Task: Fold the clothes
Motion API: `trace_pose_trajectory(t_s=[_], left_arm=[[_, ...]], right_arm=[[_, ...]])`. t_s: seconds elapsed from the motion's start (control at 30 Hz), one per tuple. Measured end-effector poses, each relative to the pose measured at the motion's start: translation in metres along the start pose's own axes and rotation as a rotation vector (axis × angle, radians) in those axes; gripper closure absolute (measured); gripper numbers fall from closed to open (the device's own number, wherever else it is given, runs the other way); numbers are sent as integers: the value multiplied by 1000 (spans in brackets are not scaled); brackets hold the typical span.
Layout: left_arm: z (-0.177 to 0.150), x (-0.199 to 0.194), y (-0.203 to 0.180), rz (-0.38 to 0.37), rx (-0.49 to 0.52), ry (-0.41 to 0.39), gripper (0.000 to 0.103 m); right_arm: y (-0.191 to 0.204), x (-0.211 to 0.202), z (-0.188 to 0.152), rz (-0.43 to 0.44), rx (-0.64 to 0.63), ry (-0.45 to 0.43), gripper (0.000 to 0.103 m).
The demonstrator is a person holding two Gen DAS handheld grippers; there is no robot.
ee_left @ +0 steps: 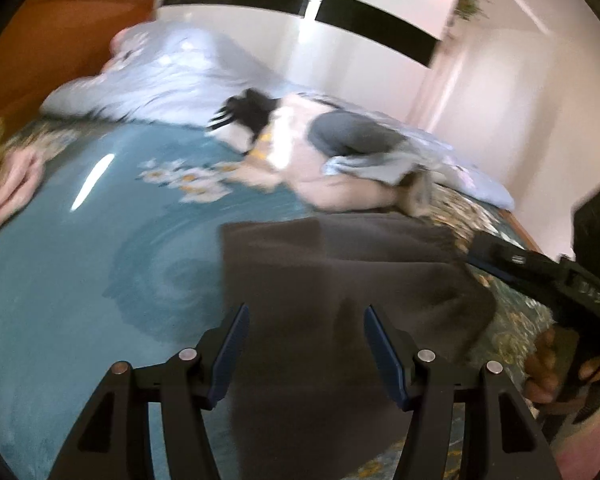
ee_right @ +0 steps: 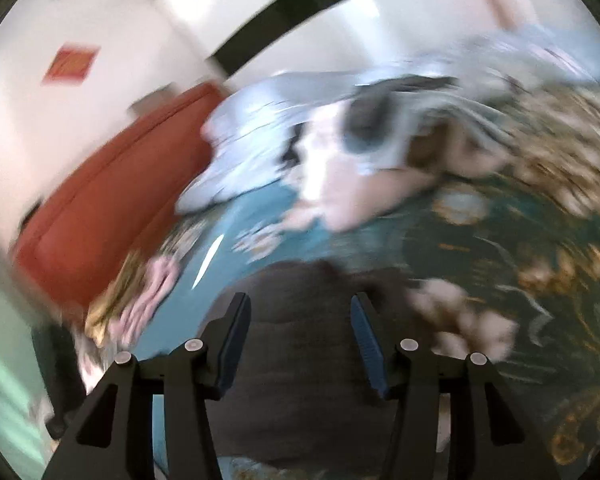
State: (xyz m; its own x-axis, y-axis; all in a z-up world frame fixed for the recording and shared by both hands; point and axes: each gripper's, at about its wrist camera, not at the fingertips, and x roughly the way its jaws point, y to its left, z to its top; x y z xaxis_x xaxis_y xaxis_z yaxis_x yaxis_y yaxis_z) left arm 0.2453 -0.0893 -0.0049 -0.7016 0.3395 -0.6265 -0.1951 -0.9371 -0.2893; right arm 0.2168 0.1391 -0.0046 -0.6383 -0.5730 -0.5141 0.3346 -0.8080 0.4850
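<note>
A dark grey-brown garment (ee_left: 332,280) lies flat on the teal flowered bedspread (ee_left: 100,248). My left gripper (ee_left: 305,312) hovers open just above its near part, with nothing between the blue pads. The right gripper (ee_left: 476,252) enters the left wrist view from the right, held by a hand (ee_left: 548,368), its tip at the garment's right edge. In the blurred right wrist view the same garment (ee_right: 300,360) lies under my right gripper (ee_right: 298,302), which is open. A heap of unfolded clothes (ee_left: 332,152), white, grey, black and pale pink, sits farther back.
A light blue duvet (ee_left: 164,76) is bunched at the head of the bed against an orange-brown headboard (ee_left: 60,36). Pink cloth (ee_left: 8,188) lies at the left edge. White wardrobe doors with a black band (ee_left: 340,12) stand behind.
</note>
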Motion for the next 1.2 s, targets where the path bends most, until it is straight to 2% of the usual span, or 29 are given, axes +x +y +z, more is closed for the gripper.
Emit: trace_pose_trajectory(t_s=[0.1, 0.17, 0.33, 0.47, 0.53, 0.57, 0.63, 0.73, 0.87, 1.03, 1.13, 1.2], left_arm=[[-6, 9, -2, 1, 14, 22, 39], [-10, 15, -4, 1, 24, 37, 39], [-21, 29, -8, 3, 47, 75, 39], [-17, 14, 2, -16, 0, 36, 39], [-15, 7, 7, -25, -24, 16, 39], [-14, 4, 16, -24, -56, 6, 39], [-14, 3, 36, -31, -139, 4, 38], [-19, 11, 67, -65, -290, 36, 36], [-33, 32, 93, -141, -444, 109, 36], [-34, 51, 93, -271, -504, 159, 33], [-29, 65, 82, -300, -459, 205, 29], [-28, 72, 77, -298, -436, 222, 23]], right_arm=[[13, 2, -7, 6, -80, 0, 49], [-3, 12, -9, -11, -31, 26, 49], [-33, 22, -26, 32, 102, 56, 49], [-28, 20, -23, 16, 84, 56, 49], [-25, 12, -19, 35, 82, 34, 49], [-26, 8, -17, 38, 77, 18, 48], [-32, 0, -14, 25, 78, -2, 30], [-66, 0, -21, 16, 220, 38, 26], [-103, 11, -45, 132, 428, 124, 20], [-102, 17, -49, 200, 432, 142, 19], [-97, 23, -47, 229, 413, 155, 8], [-94, 27, -45, 217, 390, 161, 8]])
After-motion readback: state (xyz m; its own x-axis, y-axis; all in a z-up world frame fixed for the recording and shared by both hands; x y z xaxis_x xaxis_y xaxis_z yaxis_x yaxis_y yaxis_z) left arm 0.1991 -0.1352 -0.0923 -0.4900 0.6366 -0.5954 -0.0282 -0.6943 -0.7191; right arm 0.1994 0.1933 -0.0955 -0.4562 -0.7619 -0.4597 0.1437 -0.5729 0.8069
